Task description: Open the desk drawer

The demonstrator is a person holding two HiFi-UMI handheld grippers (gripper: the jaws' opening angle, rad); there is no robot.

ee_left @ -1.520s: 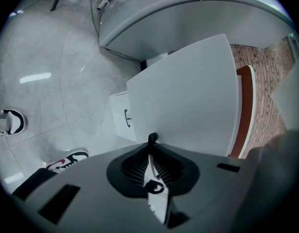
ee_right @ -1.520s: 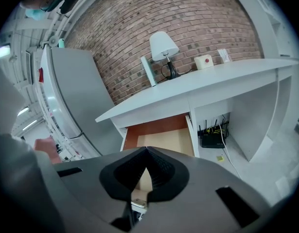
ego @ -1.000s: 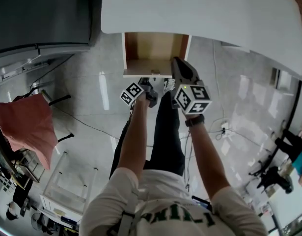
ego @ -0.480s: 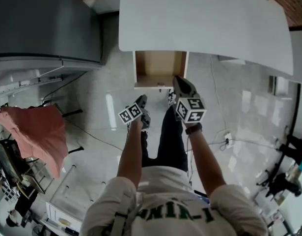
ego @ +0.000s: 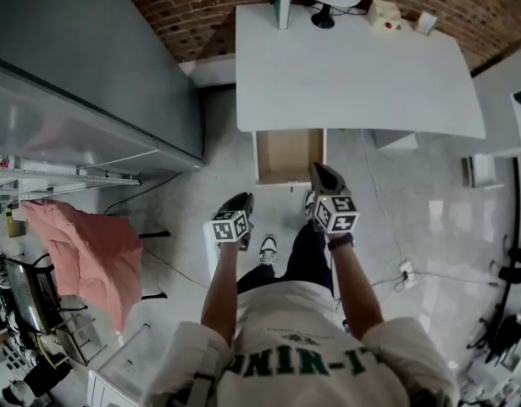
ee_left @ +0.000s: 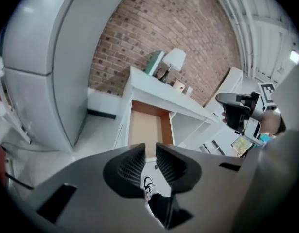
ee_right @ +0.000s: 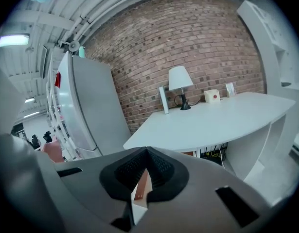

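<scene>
Only readable print: green caps on shirt [ego: 304, 361], upside down from above, approx. "LI-NIN", rest hidden. Left cube [ego: 230, 227] & right cube [ego: 337, 214]: b/w square code patterns, no letters or nos. Small box on desk too tiny to read.

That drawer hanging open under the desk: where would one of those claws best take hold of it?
Probably the drawer by the top edge of its front board, from the person's side and above. It sticks out from under the desk with its top open, so that thin upright board fits between two jaws.
</scene>
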